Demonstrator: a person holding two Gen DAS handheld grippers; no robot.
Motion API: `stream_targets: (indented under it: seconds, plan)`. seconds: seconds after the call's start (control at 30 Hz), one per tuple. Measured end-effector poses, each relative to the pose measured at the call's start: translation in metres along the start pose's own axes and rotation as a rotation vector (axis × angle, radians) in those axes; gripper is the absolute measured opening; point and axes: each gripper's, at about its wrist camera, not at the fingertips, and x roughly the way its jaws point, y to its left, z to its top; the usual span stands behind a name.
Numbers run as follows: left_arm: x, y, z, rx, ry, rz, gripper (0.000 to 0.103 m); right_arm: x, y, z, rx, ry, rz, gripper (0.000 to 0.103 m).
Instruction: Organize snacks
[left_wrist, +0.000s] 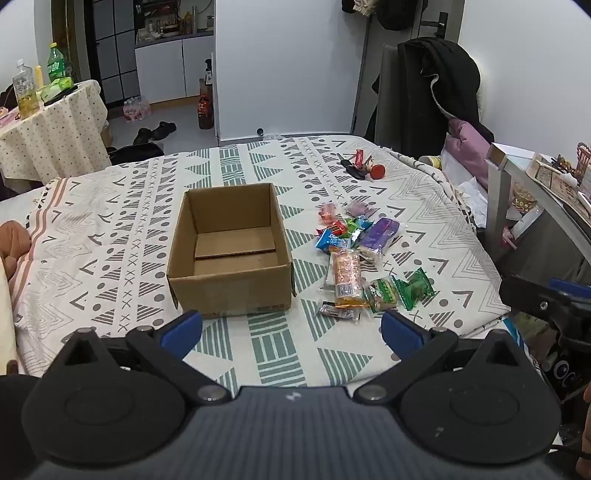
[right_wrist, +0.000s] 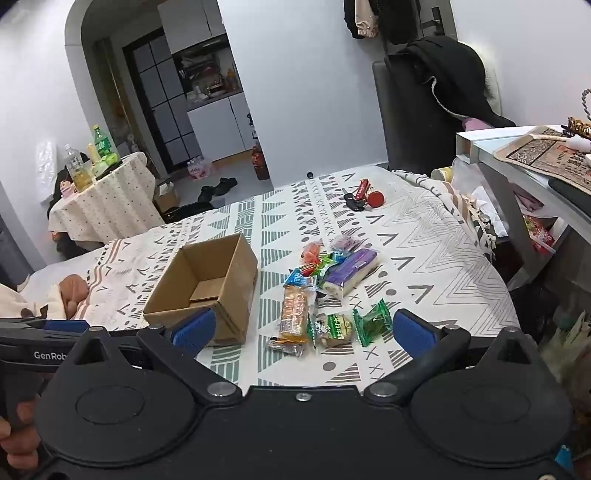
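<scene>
An open, empty cardboard box (left_wrist: 229, 254) (right_wrist: 201, 290) sits on the patterned bedspread. To its right lies a loose pile of wrapped snacks: an orange cracker pack (left_wrist: 345, 277) (right_wrist: 293, 310), a purple pack (left_wrist: 380, 234) (right_wrist: 351, 271), green wrapped sweets (left_wrist: 415, 288) (right_wrist: 373, 321), a blue packet (left_wrist: 328, 240) (right_wrist: 297, 277). My left gripper (left_wrist: 291, 332) hovers open before the box's near side, holding nothing. My right gripper (right_wrist: 303, 332) is open above the near end of the snack pile, also holding nothing.
Keys with a red fob (left_wrist: 364, 168) (right_wrist: 364, 197) lie farther back on the bed. A grey desk (right_wrist: 524, 166) stands at the right, a chair draped with dark clothes (left_wrist: 439, 85) behind. A small cloth-covered table with bottles (left_wrist: 44, 122) is at the far left.
</scene>
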Motion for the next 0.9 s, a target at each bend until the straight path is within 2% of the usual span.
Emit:
stream_targets:
  seconds: [0.9]
  plan:
    - [-0.021, 0.001, -0.002, -0.003, -0.026, 0.003, 0.103, -0.01, 0.002, -0.002, -0.014, -0.007, 0.015, 0.103]
